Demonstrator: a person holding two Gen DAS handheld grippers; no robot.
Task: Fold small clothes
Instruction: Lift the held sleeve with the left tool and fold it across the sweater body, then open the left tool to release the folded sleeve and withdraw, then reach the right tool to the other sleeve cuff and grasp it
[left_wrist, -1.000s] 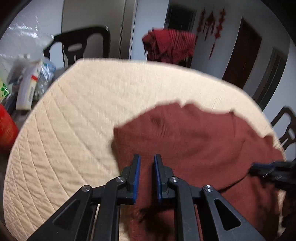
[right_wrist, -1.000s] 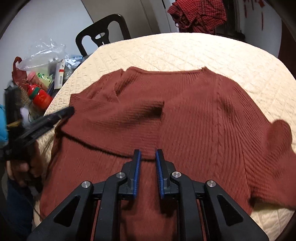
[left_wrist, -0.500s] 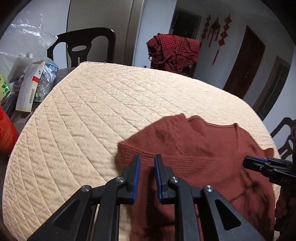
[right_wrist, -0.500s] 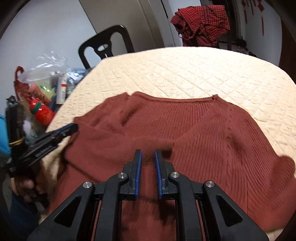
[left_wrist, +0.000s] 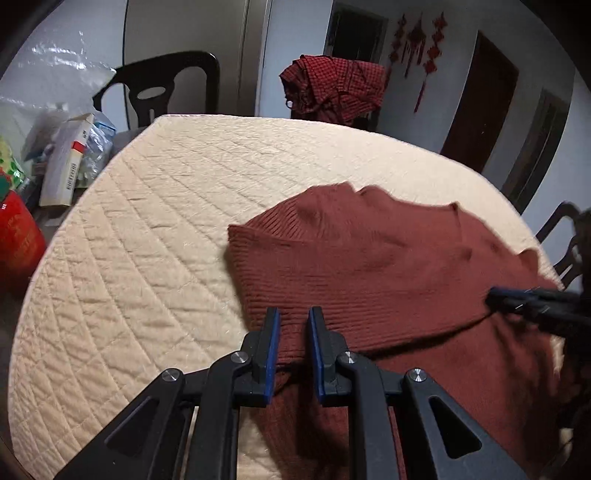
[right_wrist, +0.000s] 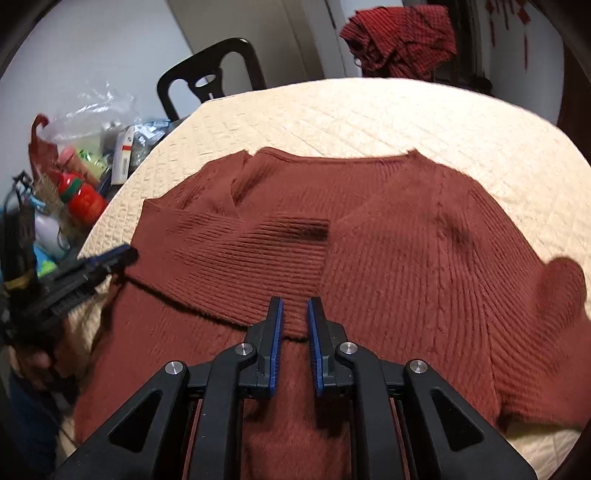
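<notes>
Quilted table (left_wrist: 155, 229); only right view shows sweater's (right_wrist: 406, 266) cables.

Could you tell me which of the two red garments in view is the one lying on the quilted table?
The plain rust-red knitted sweater lies spread on the quilted table; the other, a red checked garment, hangs over a chair beyond the table's far edge.

Rust-red knit sweater (right_wrist: 388, 251), hem folded up, on table.

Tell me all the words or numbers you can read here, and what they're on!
None can be read.
White box beside the table: red patch and barcode, print too small.
Red container: faint gold marks, too blurred.
Red bottle: no readable label.
Red hanging ornaments on the wall: no characters clear.
</notes>
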